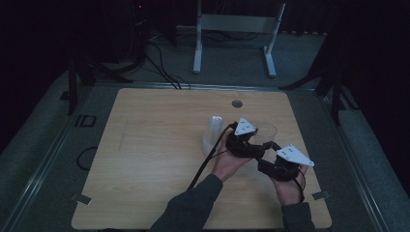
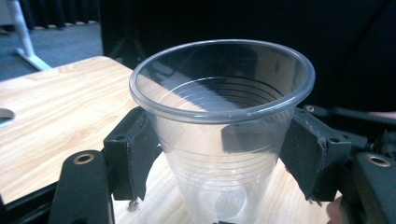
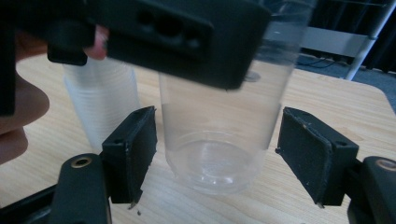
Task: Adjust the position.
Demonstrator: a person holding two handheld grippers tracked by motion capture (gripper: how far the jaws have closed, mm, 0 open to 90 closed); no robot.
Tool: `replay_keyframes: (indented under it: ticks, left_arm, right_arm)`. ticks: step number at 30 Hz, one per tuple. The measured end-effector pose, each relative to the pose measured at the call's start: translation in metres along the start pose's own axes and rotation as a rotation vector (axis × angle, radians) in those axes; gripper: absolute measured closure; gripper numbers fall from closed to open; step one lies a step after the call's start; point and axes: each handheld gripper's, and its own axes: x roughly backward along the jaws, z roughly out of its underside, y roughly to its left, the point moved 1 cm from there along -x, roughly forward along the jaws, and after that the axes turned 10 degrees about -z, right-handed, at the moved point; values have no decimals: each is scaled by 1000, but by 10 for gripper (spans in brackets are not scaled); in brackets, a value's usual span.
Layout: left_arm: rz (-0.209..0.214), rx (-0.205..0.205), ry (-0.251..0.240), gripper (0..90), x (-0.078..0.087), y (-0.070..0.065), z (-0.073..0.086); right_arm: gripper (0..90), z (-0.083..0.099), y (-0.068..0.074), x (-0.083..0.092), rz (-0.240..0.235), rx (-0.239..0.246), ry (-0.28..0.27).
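Clear plastic cup (image 2: 222, 140) upright on the desk (image 1: 159, 159), clamped between the pads of the left claw (image 2: 222, 154) just below the rim. Right claw (image 3: 219, 163) spread wide around the cup's base, pads clear of it. Stack of cups (image 3: 100, 107) just beside.

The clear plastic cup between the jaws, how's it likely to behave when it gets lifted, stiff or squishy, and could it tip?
The clear cup looks thin-walled and empty, so probably very light and easily squashed where the left gripper pinches it. Its ribbed sides may give some grip against slipping. Wider at the rim than the base, it could tip easily once set down on the table.
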Motion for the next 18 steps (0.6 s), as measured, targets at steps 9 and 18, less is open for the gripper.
replay_keyframes:
  ticks: [9, 18]
  left_arm:
    - [-20, -51, -12, 294, 4, -8, -1]
    - [18, -1, -43, 246, 6, -4, -4]
  right_arm:
    - [392, 5, 1, -6, -14, -5, 12]
    - [407, 5, 2, -5, -28, 2, 5]
